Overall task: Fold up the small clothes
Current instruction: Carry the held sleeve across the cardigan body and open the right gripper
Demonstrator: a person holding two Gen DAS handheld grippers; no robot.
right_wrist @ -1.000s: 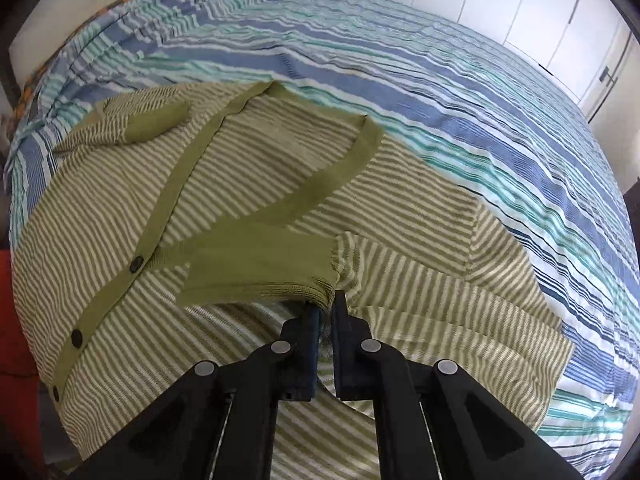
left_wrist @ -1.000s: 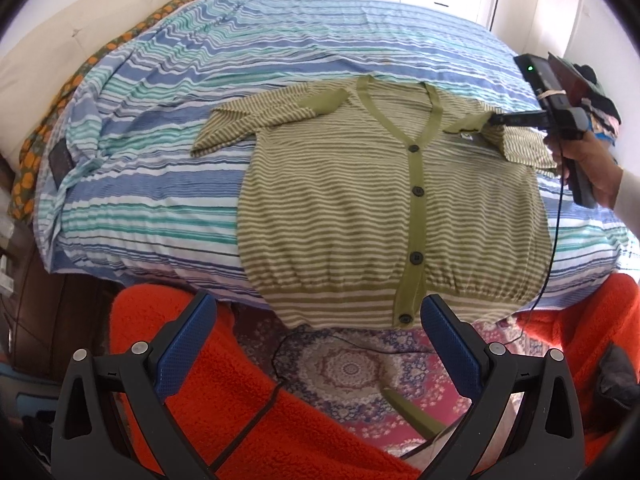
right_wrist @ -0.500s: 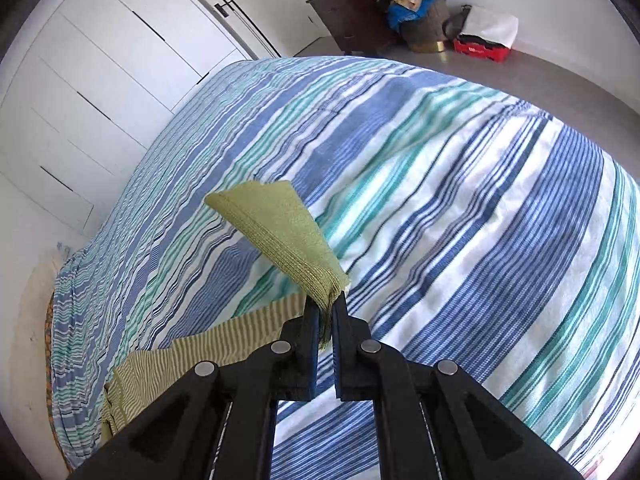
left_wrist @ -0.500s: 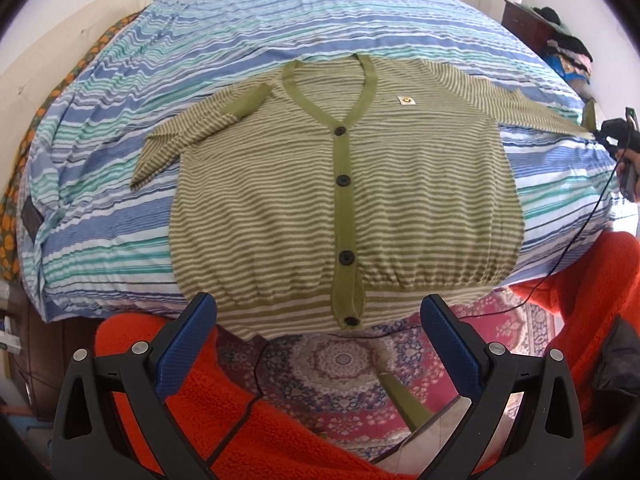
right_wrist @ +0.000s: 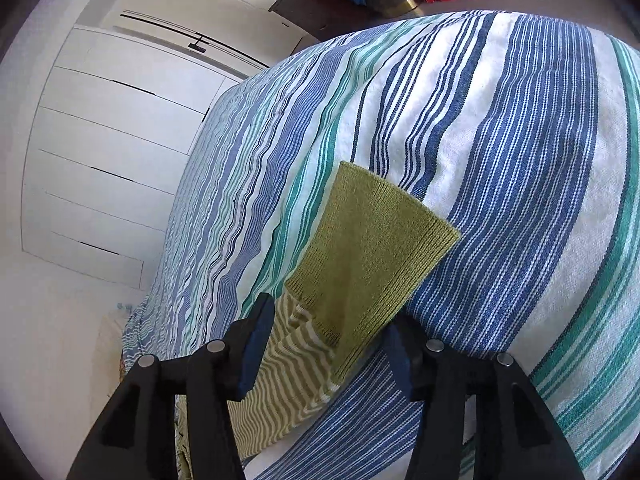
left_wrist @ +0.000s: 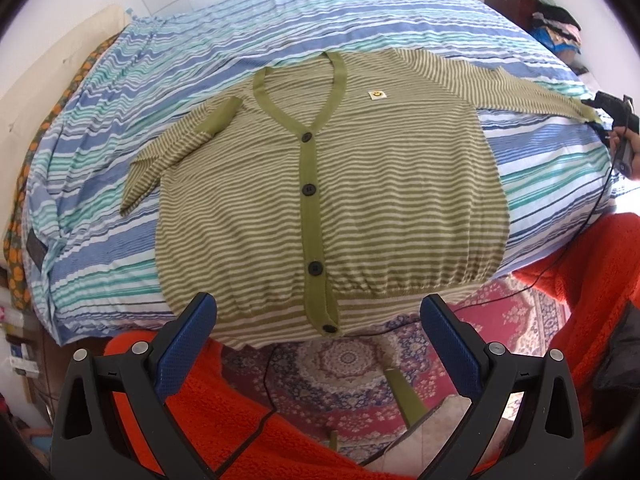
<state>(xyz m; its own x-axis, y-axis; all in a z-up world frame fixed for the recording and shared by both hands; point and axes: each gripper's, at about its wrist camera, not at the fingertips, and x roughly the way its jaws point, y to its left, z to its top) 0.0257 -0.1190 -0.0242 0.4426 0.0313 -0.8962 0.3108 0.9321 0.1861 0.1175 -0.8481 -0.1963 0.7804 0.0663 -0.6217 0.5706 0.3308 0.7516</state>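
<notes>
A green and cream striped cardigan (left_wrist: 340, 184) lies flat, front up and buttoned, on the striped bed (left_wrist: 160, 80). Its hem hangs over the near bed edge. Its left sleeve is folded in on the chest, with the green cuff (left_wrist: 220, 118) near the collar. Its right sleeve is stretched out to the right, and the solid green cuff (right_wrist: 372, 248) lies flat on the bedspread (right_wrist: 520, 160). My right gripper (right_wrist: 328, 344) is open, its jaws either side of that cuff; it also shows in the left wrist view (left_wrist: 612, 114). My left gripper (left_wrist: 320, 328) is open and empty, just off the hem.
An orange fleece blanket (left_wrist: 240, 420) and a patterned rug (left_wrist: 340, 364) lie below the bed's near edge. A black cable (left_wrist: 592, 216) trails from the right gripper. White wardrobe doors (right_wrist: 100, 140) stand beyond the bed. A dresser piled with clothes (left_wrist: 544, 20) is at the far right.
My right gripper pulled the right sleeve off the chest out to the right, laid the cuff on the bed and opened. My left gripper stayed open, the cardigan now closer.
</notes>
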